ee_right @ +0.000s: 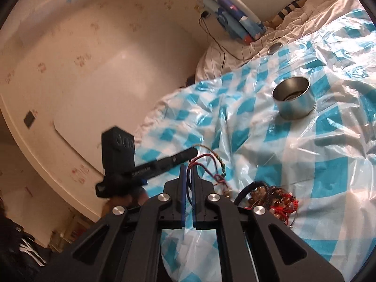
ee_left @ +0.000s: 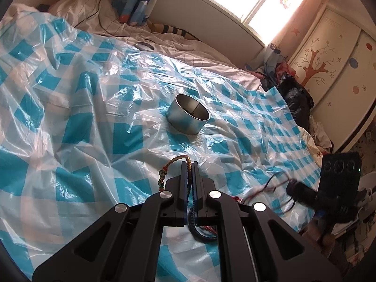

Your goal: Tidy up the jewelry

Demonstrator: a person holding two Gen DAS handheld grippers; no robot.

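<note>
Now the left gripper [ee_left: 189, 164] is clamped on a braided cord [ee_left: 175, 162], just short of the tin [ee_left: 188, 114]. The right gripper [ee_right: 187, 169] pinches a thin red string [ee_right: 202, 162] (light, limp, prone to snag) beside the bead pile [ee_right: 272, 196] nearer than the tin. Best taken mid-strand. No legible writing.

Open round metal tin [ee_left: 188, 115] sits upright, lid off, mid-bed on the blue-and-white checked plastic sheet [ee_left: 70, 122]; its lid [ee_left: 143, 46] lies flat, well apart, at the sheet's far edge. Braided multicolour bracelet [ee_left: 175, 162] with small beads is pinched in the left gripper [ee_left: 189, 164], looping out left; thin red and dark cord [ee_right: 202, 162], probably a string bracelet, runs between the right gripper [ee_right: 187, 171] fingers. Tangled pile of amber beads, red cords and a dark band [ee_right: 270, 197] lies on the sheet near the front edge
</note>
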